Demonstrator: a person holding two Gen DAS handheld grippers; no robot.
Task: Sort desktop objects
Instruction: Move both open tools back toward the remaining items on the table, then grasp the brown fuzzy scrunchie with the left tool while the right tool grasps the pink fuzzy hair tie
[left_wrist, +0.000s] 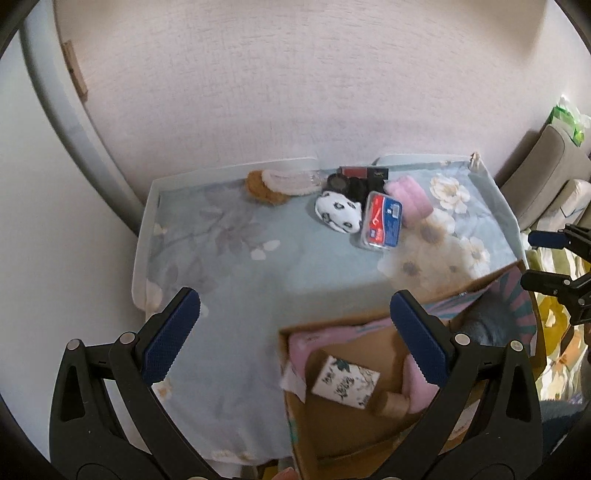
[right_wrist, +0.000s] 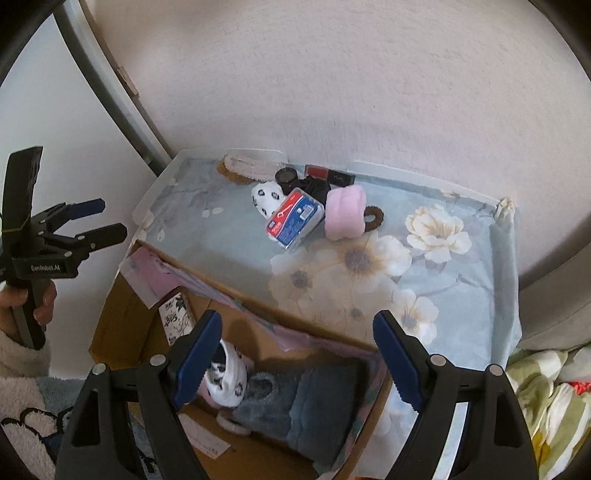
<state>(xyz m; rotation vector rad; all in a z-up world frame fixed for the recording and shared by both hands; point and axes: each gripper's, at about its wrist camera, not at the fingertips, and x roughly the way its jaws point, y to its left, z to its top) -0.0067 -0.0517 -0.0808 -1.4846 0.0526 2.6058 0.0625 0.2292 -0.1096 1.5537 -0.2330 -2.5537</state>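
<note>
The right tongs (right_wrist: 295, 358) gape empty above a cardboard box (right_wrist: 122, 325) holding a grey slipper (right_wrist: 306, 402), beside the floral-clothed table (right_wrist: 461, 295).

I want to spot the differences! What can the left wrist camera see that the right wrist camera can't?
Only the left wrist view shows a small wooden cylinder in the cardboard box and green packets far right.

Only the right wrist view shows a grey fluffy cloth and a black-and-white sock in the box, plus the hand holding the left gripper.

Both show the pink roll, the red-and-blue pack, the white patterned carton and both grippers with jaws open.
</note>
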